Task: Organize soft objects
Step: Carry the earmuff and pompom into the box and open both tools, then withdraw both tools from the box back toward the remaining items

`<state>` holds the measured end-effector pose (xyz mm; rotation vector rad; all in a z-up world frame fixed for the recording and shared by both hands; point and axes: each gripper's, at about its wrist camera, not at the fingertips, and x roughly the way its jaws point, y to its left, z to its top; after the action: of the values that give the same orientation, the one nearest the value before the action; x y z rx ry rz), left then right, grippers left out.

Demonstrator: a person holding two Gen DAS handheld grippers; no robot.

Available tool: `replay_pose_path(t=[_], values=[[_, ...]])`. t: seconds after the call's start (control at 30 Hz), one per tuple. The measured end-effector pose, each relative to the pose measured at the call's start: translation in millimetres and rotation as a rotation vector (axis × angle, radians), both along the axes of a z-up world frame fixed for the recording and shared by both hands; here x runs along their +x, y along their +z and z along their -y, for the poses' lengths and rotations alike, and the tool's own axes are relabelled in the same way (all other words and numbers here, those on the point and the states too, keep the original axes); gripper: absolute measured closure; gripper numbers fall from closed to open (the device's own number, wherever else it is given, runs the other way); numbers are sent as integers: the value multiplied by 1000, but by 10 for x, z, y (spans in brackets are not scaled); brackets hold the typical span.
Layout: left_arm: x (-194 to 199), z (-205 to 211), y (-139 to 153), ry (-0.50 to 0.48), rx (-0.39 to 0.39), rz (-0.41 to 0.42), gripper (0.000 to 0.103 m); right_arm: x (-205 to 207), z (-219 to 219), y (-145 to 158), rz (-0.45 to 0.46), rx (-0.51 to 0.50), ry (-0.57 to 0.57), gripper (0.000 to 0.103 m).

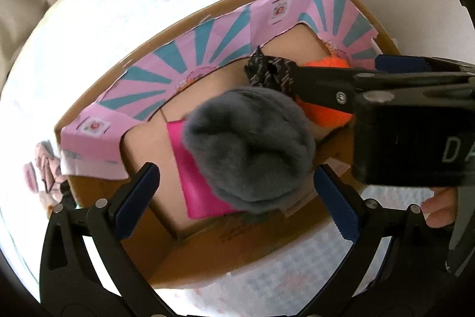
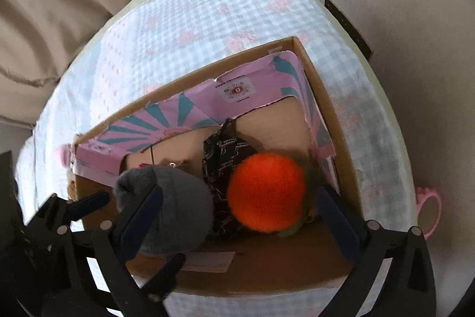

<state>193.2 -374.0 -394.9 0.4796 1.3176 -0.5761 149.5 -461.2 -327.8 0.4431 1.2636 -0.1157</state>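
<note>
One grey fuzzy ball (image 1: 248,147), one orange ball (image 2: 265,192) and one black printed pouch (image 2: 221,152) are seen lying inside one cardboard box (image 2: 323,85) on the desk (image 2: 184,20). A pink sheet (image 1: 196,183) is shown only in the left view. Both the left gripper (image 1: 234,198) and the right gripper (image 2: 240,216) are held with fingers wide apart, clamped on nothing.

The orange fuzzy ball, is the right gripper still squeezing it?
Apart. In the right wrist view the right gripper is open, and a gap shows between the orange ball and each finger, plainest on the right one.
</note>
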Motion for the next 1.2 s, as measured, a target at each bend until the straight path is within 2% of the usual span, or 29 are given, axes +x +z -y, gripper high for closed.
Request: replay_pose_path(t=[0.2,0.47,0.7,0.93,1.2], values=[[-26,-202,84,36,4,14,0,-75,15,67,29,6,-27,1],[-90,-352,390,74,-36,49,0,-204,-96,440,83,-64,-22,1],[-212,-682,964,151,-94,124,0,-380,-262,941,136,-75,-33,1],[-353,-1117,1646,217,-156,244,0,-626,-597,1693,258,-159,8,1],[-644,-1684,2362,322,-218,402,0,-933,-1064,2406,396,-231,82,0]])
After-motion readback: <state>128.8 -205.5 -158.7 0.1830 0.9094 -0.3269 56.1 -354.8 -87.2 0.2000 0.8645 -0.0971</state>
